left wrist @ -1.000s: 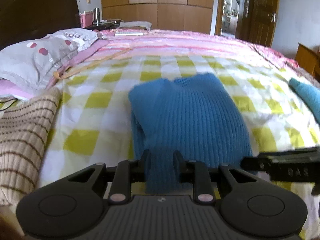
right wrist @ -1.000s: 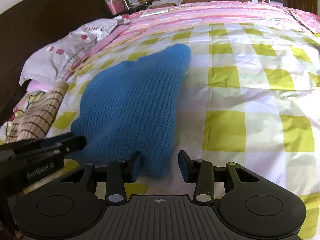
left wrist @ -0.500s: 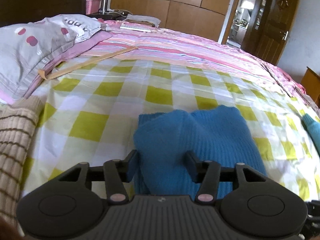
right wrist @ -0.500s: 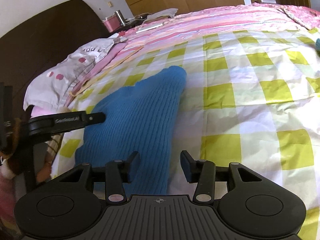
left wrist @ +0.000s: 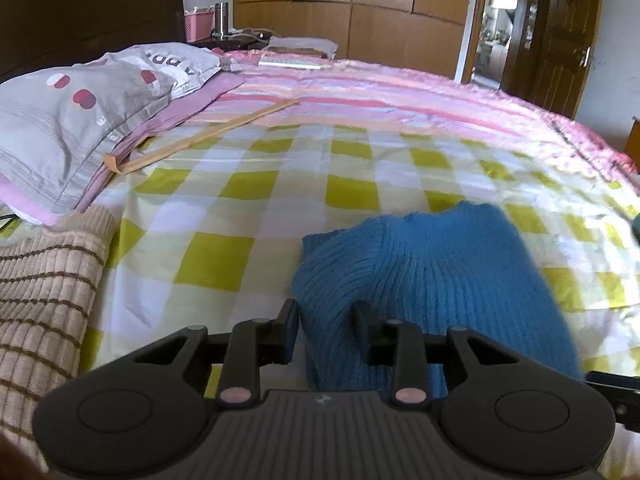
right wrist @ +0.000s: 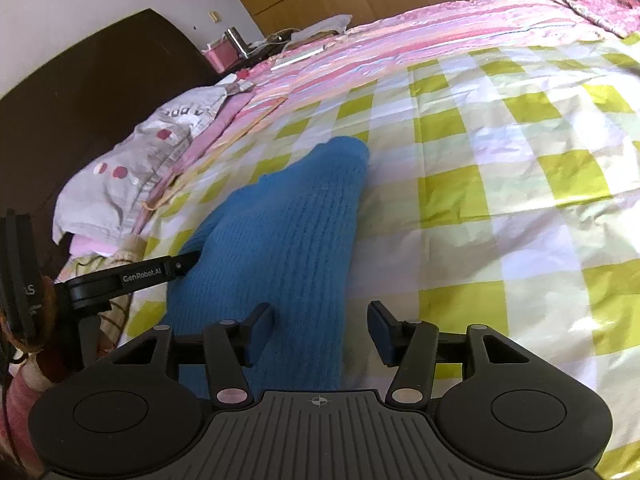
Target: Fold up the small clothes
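on the bed's yellow-checked sheet point(left wrist: 248, 256) a blue knit sweater point(left wrist: 432, 280) lies folded into a long strip, its ribs and long axis running away from me toward the pink striped blanket point(left wrist: 380, 92), its rounded far end pointing that way. my left gripper point(left wrist: 326, 326) has its jaws partly open and they have just been closing; a bunched fold of the near left edge of the knit stands between them, pressed on both sides. my right gripper point(right wrist: 320, 330) has wide jaws that have just been opening; the near right edge of the knit lies between them, against the left finger point(right wrist: 258, 330), while the right one sits apart over bare sheet. a striped beige garment point(left wrist: 44, 292) lies off to the left, near the pillows point(left wrist: 72, 120).
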`<state>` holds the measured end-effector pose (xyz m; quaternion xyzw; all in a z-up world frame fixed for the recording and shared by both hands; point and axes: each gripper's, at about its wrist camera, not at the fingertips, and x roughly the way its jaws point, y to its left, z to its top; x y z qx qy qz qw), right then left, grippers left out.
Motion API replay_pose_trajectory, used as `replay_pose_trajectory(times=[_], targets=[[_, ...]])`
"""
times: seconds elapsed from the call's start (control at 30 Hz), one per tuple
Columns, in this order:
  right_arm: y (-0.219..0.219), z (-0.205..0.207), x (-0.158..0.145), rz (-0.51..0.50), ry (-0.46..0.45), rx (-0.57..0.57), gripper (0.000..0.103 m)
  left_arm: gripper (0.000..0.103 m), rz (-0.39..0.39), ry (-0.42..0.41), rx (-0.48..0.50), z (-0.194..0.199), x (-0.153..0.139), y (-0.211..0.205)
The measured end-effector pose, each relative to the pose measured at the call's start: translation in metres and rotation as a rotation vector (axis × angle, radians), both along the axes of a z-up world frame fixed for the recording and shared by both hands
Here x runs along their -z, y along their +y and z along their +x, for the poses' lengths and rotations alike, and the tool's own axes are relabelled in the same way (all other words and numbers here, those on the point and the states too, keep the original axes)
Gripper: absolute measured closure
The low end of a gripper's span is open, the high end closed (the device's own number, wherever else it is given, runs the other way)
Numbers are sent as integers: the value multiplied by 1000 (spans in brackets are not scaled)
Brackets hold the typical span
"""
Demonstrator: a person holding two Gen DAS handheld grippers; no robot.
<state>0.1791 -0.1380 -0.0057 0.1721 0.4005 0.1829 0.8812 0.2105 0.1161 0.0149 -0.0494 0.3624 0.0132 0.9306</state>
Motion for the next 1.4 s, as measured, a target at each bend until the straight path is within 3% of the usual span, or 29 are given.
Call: replay_pose_trajectory(times=[0.1, 0.23, 0.4, 0.53, 0.6, 0.67, 0.73, 0.87, 1.0, 1.2, 1.4], targets=[[-5, 0, -1, 43, -4, 5, 43, 61, -49, -7, 27, -21, -6, 4], [-11, 7, 2, 90, 8, 14, 38, 51, -170, 35, 66, -43, 4, 10], [-1, 18, 15, 99, 71, -20, 37, 44, -209, 71, 76, -49, 24, 9], [10, 21, 25, 107, 98, -46, 35, 45, -291, 83, 88, -48, 31, 13], [15, 22, 27, 111, 106, -53, 38, 51, -309, 102, 104, -49, 35, 10], [17, 21, 26, 102, 117, -54, 53, 54, -289, 100, 125, -55, 34, 4], [13, 17, 22, 111, 124, -63, 61, 56, -281, 101, 143, -63, 32, 0], [1, -2, 10, 107, 114, -79, 68, 60, -292, 100, 187, -82, 25, -8], [-12, -33, -2, 97, 108, -84, 69, 61, -300, 102, 235, -115, 17, -22], [-31, -74, 11, 58, 159, -82, 65, 60, -219, 123, 262, -147, 22, -38], [-35, -87, -5, 14, 87, -56, 63, 60, -81, 20, 244, -147, -9, -42]])
